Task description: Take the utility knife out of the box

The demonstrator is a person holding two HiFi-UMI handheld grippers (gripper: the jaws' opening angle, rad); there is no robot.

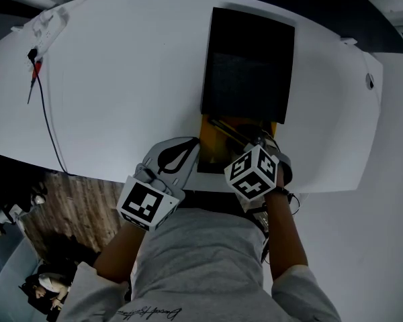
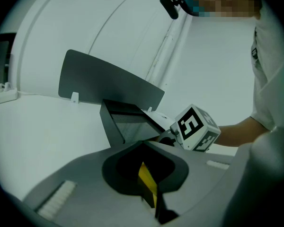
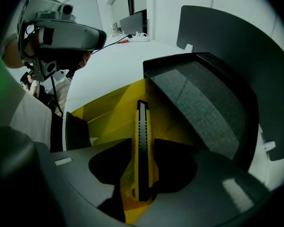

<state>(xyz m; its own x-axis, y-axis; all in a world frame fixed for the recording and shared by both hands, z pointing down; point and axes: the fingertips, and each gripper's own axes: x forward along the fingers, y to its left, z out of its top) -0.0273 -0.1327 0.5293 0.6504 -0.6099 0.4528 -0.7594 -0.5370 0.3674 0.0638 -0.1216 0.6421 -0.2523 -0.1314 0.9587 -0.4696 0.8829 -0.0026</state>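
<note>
Table: A white table with rounded corners carries the work. Its left half is bare except for a thin cable near the far-left corner.
Box: A yellow box stands at the table's near edge, right of middle. Its black lid is propped open toward the far edge.
Left gripper: The left gripper has its fingers closed on the box's left wall, with a strip of yellow pinched between them. It appears to be steadying the box.
Right gripper: The right gripper points steeply down into the box with its fingers spread wide. One finger stands on either side of the knife, neither pressing it, so it holds nothing.
Utility knife: The yellow-and-black utility knife lies in the box, running lengthwise toward the lid, between the right fingers.
Step in hand: This looks like the moment before the grasp. The fingers should settle evenly on both sides of the handle's thick part, then close squarely and lift straight up. The left hold should be kept so the box does not rise with the knife.
Room: The box walls crowd both sides and the lid blocks the far side, so the clear way out is upward. Bare table lies left and right of the box for setting down. A tug toward the near edge could slide the box off.
</note>
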